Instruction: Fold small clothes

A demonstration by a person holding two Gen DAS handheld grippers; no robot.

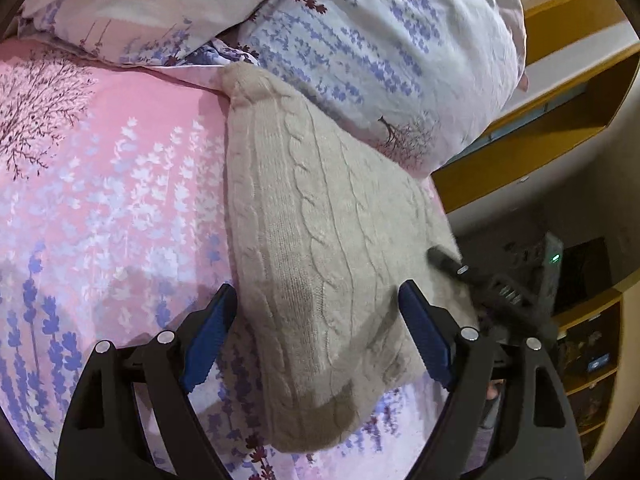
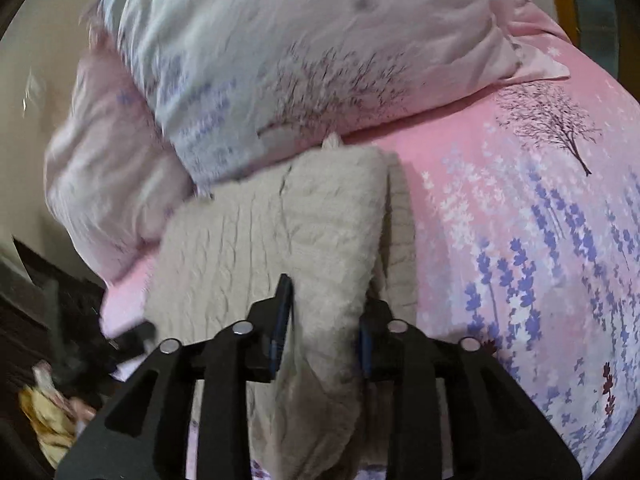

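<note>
A beige cable-knit sweater (image 1: pixel 320 220) lies on the pink floral bedsheet (image 1: pixel 100 200), running from the pillows down to the near edge. My left gripper (image 1: pixel 316 300) is open, its blue pads spread wide just above the sweater's near end, holding nothing. In the right wrist view the sweater (image 2: pixel 224 248) lies partly folded, and my right gripper (image 2: pixel 324 312) is shut on a thick fold of it (image 2: pixel 332 240), lifted off the layer beneath. The right gripper's black finger (image 1: pixel 444 260) shows at the sweater's right edge in the left wrist view.
Floral pillows (image 1: pixel 360 40) are piled at the head of the bed, touching the sweater's far end; they also show in the right wrist view (image 2: pixel 260 60). Yellow wooden shelving (image 1: pixel 560 132) and dark clutter (image 1: pixel 580 272) stand beside the bed. The bed edge runs along the sweater's right side.
</note>
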